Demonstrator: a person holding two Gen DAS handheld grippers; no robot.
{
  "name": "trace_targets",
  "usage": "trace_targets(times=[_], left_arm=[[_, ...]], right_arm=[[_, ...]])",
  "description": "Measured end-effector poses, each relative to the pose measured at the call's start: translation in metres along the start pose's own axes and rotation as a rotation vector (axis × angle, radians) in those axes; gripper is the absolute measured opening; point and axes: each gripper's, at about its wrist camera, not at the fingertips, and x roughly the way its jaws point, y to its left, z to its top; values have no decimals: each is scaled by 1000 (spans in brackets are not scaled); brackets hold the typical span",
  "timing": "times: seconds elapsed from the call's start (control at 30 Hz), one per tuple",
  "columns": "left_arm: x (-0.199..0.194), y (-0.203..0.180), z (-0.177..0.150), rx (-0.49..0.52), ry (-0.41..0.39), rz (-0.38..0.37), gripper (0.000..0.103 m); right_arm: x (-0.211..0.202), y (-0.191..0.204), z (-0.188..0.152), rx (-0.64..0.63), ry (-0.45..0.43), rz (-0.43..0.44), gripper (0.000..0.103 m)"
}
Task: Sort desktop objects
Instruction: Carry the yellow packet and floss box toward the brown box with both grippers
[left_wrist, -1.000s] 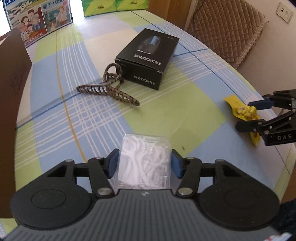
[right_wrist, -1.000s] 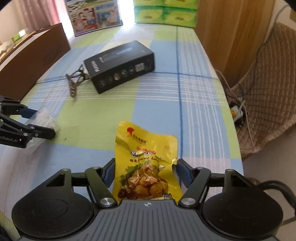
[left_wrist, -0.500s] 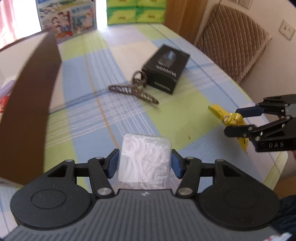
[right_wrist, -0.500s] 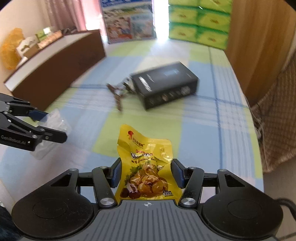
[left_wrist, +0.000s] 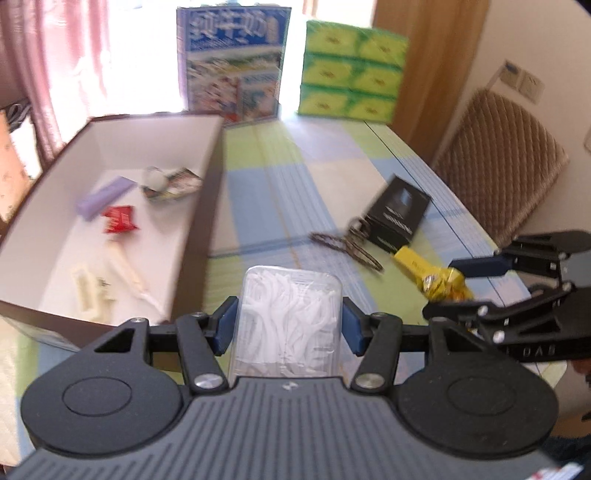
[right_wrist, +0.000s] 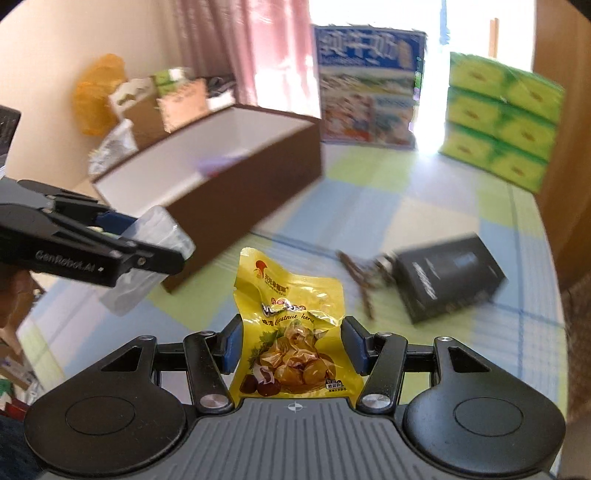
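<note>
My left gripper (left_wrist: 289, 328) is shut on a clear box of white floss picks (left_wrist: 288, 317) and holds it above the table near the brown sorting box (left_wrist: 207, 206). My right gripper (right_wrist: 291, 349) is shut on a yellow chestnut snack pouch (right_wrist: 291, 332), also raised. The right gripper shows in the left wrist view (left_wrist: 480, 291) with the pouch (left_wrist: 432, 277). The left gripper shows in the right wrist view (right_wrist: 147, 243) with the floss box (right_wrist: 147, 258). The brown box (right_wrist: 236, 181) holds several small items.
A black mouse box (left_wrist: 399, 214) and a brown hair claw clip (left_wrist: 347, 243) lie on the checked tablecloth (left_wrist: 266, 206). A blue picture carton (left_wrist: 232, 62) and green tissue packs (left_wrist: 351, 77) stand at the far edge. A quilted chair (left_wrist: 502, 166) is at the right.
Both grippers have lifted with their loads and swung left toward the brown box, whose inside has come into the left wrist view.
</note>
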Motion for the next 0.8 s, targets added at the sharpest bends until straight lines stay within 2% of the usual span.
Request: trace_targets(times=[0.17,0.33,0.53,0.8], left_arm=[[-25,29,7,-29,-58,48,53],[-38,61,14,-52,-80,106,53],[-42,98,25,-70,-101,145,53],[-32,142,46,-76,-101,197,53]], right_arm=[[10,31,27,-43,-38,65,53],[24,60,54,-81,-75,115,53],[44,88,87,-120,-109,139,53],[84,99,130,-97,-102,134,53]])
